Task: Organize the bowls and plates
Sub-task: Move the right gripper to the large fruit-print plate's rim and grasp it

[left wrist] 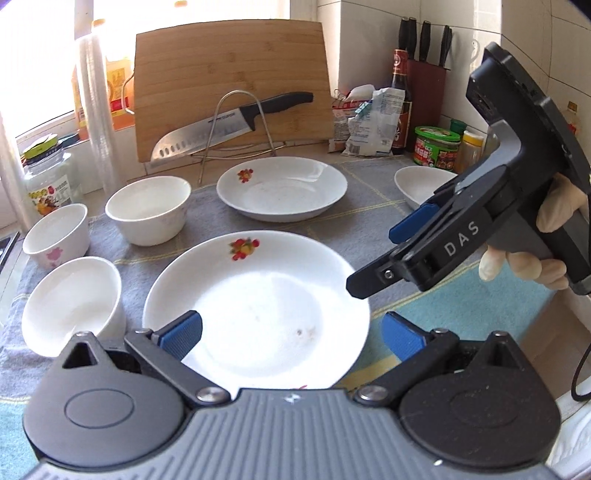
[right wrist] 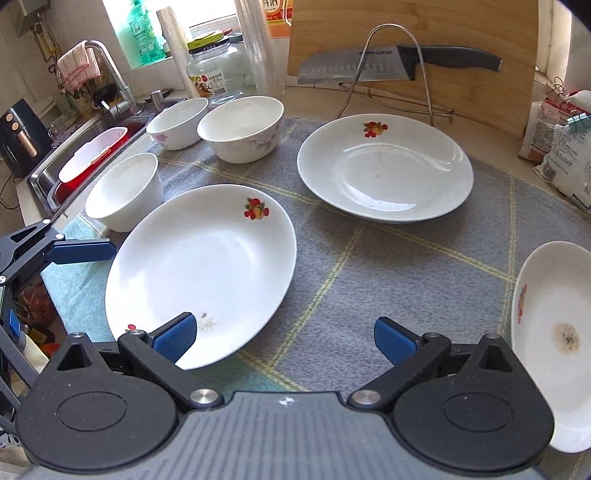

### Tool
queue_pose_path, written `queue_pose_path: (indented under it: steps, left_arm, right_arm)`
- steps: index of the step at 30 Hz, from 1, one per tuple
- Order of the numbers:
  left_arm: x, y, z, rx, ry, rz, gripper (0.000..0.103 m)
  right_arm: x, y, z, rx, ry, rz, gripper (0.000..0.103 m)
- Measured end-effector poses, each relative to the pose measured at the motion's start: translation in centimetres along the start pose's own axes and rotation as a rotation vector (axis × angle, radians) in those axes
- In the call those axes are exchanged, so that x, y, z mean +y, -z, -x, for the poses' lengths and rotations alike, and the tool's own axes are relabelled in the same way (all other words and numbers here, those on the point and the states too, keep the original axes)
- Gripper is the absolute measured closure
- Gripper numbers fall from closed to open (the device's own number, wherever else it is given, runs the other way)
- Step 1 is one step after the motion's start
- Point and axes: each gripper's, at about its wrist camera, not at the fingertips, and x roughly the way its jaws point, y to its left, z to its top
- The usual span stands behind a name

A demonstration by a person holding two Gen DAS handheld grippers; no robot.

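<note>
white tiled wall (left wrist: 369, 37) | bright window (right wrist: 122, 22) | steel sink (right wrist: 48, 177)

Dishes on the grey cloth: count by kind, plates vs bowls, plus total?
White shallow plates with a fruit print: 3, near, far, right edge.
White deep ceramic bowls: 3, near, middle, far by the sink.
Total: 6 dishes, none stacked.
</note>
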Motion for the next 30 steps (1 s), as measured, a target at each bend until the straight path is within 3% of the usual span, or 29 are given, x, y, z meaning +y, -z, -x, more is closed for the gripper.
queue_pose_path:
  steps: [5,16,30]
  left_arm:
    - [2.3,2.1,0.8,0.042,-0.018,-0.003,0.001]
    - [4.0,4.7,-1.2,0.104,0.035,-0.041,0.001]
    - [4.7,4.7,-2.8,0.077,0.082,-0.078,0.001]
  right_arm:
    - [1.8,-0.2,-1.8,0.028,-0.002,-0.001,0.000]
    - [4.4,-0.6,-4.6,0.088,0.035,0.048,0.000]
    - [5.8,-2.1,-6.8,0.124,0.097,0.108,0.000]
